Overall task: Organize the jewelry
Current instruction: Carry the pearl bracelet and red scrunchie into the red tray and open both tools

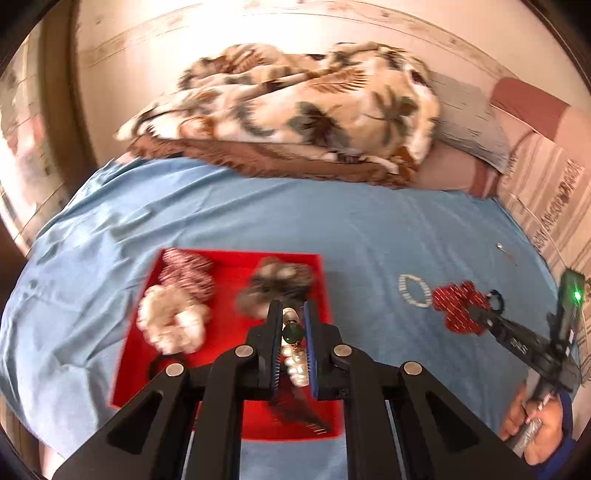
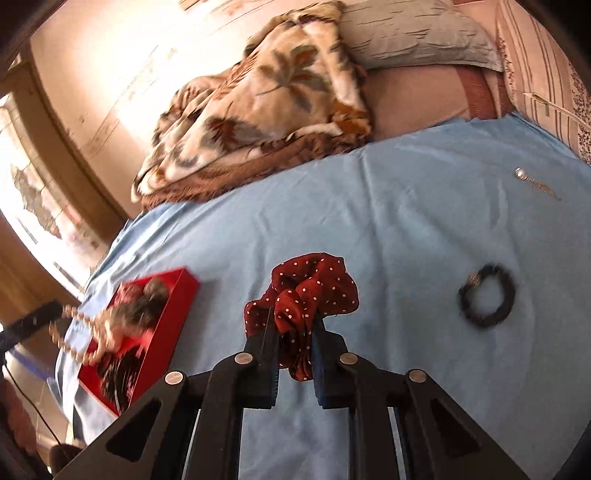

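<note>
My left gripper (image 1: 291,314) is shut on a pearl necklace (image 1: 295,363) with a green bead and holds it above the red tray (image 1: 236,332). The necklace also shows in the right wrist view (image 2: 79,332), dangling over the tray (image 2: 173,314). The tray holds a white scrunchie (image 1: 171,325), a red-white scrunchie (image 1: 188,273), a grey furry scrunchie (image 1: 277,286) and a dark comb (image 1: 303,417). My right gripper (image 2: 293,328) is shut on a red polka-dot scrunchie (image 2: 310,291), which also shows in the left wrist view (image 1: 458,306). A black bracelet (image 2: 487,301) lies to its right.
A white beaded bracelet (image 1: 413,291) and a small silver chain (image 2: 537,184) lie on the blue sheet (image 1: 332,221). A leaf-patterned blanket (image 1: 295,110) and a grey pillow (image 2: 417,33) lie at the far side of the bed.
</note>
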### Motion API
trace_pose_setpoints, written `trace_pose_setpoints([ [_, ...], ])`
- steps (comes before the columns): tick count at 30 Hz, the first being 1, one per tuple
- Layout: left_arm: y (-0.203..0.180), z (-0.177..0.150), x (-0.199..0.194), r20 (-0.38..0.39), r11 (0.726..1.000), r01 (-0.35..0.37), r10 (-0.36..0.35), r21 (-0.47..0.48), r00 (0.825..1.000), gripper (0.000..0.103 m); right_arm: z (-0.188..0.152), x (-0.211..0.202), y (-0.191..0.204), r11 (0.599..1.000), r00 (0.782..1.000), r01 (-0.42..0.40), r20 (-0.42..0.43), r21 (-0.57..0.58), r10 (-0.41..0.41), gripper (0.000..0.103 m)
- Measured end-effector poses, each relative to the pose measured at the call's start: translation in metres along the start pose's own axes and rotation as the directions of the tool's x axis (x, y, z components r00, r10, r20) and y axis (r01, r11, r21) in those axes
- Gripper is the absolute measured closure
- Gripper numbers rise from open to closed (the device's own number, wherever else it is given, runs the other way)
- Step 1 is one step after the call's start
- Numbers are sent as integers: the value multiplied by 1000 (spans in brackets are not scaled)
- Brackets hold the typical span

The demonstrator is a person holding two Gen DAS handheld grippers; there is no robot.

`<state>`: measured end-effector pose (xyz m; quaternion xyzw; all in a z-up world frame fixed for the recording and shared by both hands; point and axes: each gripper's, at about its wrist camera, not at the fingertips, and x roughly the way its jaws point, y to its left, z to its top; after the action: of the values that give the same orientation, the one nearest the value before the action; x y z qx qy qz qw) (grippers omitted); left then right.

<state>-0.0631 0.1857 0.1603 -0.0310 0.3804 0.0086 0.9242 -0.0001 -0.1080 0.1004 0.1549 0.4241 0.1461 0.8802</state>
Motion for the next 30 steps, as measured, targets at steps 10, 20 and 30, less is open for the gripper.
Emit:
trace_pose_setpoints([
  [10,82,-15,19,-39,987,16,-22,-157,999,92,-19,-1,72,989,998,-47,-45,-139,41,87],
  [20,108,-23,52,-45,948,151,-170,-279,984,92,-10,24,148,961,989,-126,-104,-246,103,87],
  [30,103,-34,83,-86,915,267,-305,-303,948,92,18,68,216,930,977,-196,-148,-309,157,87],
])
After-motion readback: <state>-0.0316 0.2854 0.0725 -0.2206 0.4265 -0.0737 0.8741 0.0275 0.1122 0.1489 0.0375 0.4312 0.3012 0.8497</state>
